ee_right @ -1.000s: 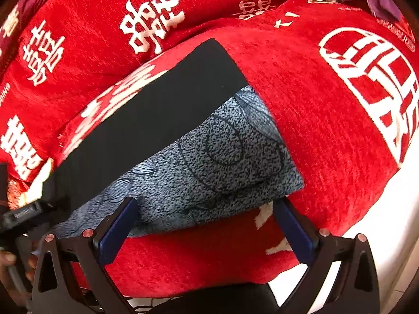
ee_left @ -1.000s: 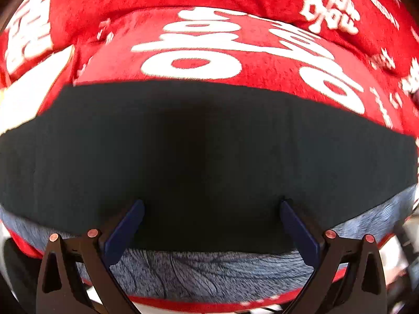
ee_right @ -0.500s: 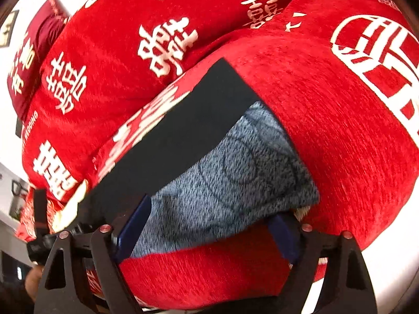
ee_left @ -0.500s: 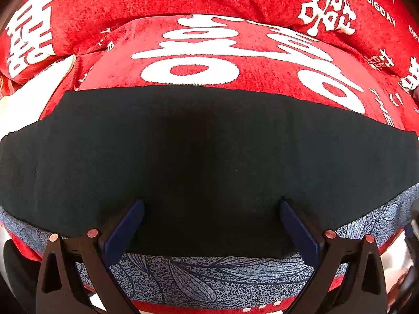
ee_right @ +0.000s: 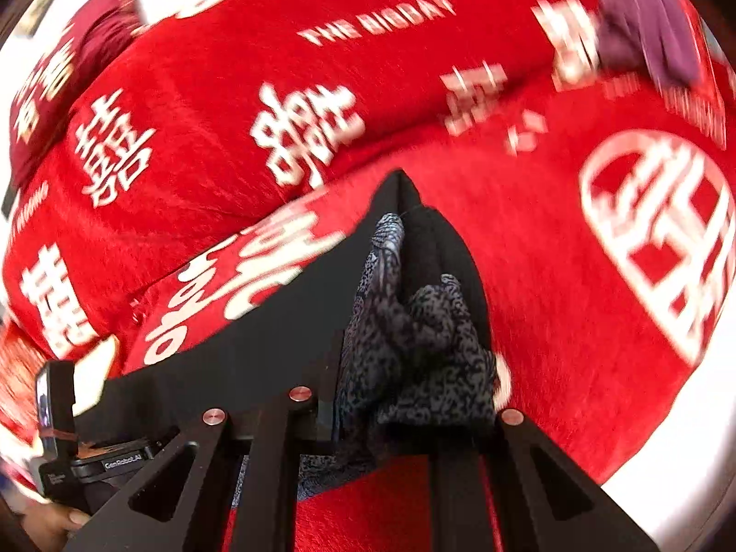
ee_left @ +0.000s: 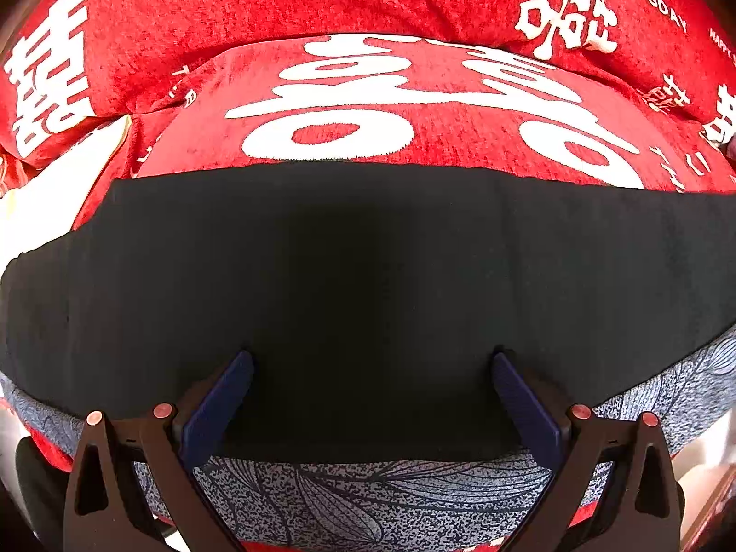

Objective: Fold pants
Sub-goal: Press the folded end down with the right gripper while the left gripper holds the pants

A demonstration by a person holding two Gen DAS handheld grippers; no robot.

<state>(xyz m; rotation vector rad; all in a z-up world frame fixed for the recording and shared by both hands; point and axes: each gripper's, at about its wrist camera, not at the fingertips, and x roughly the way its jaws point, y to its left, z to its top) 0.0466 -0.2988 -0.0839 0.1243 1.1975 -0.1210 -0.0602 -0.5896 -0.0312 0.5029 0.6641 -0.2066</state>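
The pants point(ee_left: 368, 276) lie in a long band across a red cushion: a black layer on top, grey leaf-patterned cloth point(ee_left: 368, 497) showing along the near edge. My left gripper point(ee_left: 370, 359) hovers open over the black layer, with its blue pads wide apart and nothing pinched. In the right wrist view the right gripper point(ee_right: 411, 382) has its jaws closing tight on a bunch of the grey patterned cloth point(ee_right: 414, 336) at the pants' end. That end is lifted and puckered, and the black layer point(ee_right: 257, 354) trails away to the left.
Red sofa cushions point(ee_right: 552, 276) with white characters lie under and behind the pants. A purple cloth point(ee_right: 653, 32) sits at the far right, and a dark red cushion point(ee_right: 92, 32) is at the far left. The left gripper's body point(ee_right: 60, 437) and a hand point(ee_right: 50, 520) show at the lower left.
The right gripper has gone from wide open to shut on the pants' grey end and has risen, pulling the cloth up. The left gripper has stayed open in place.
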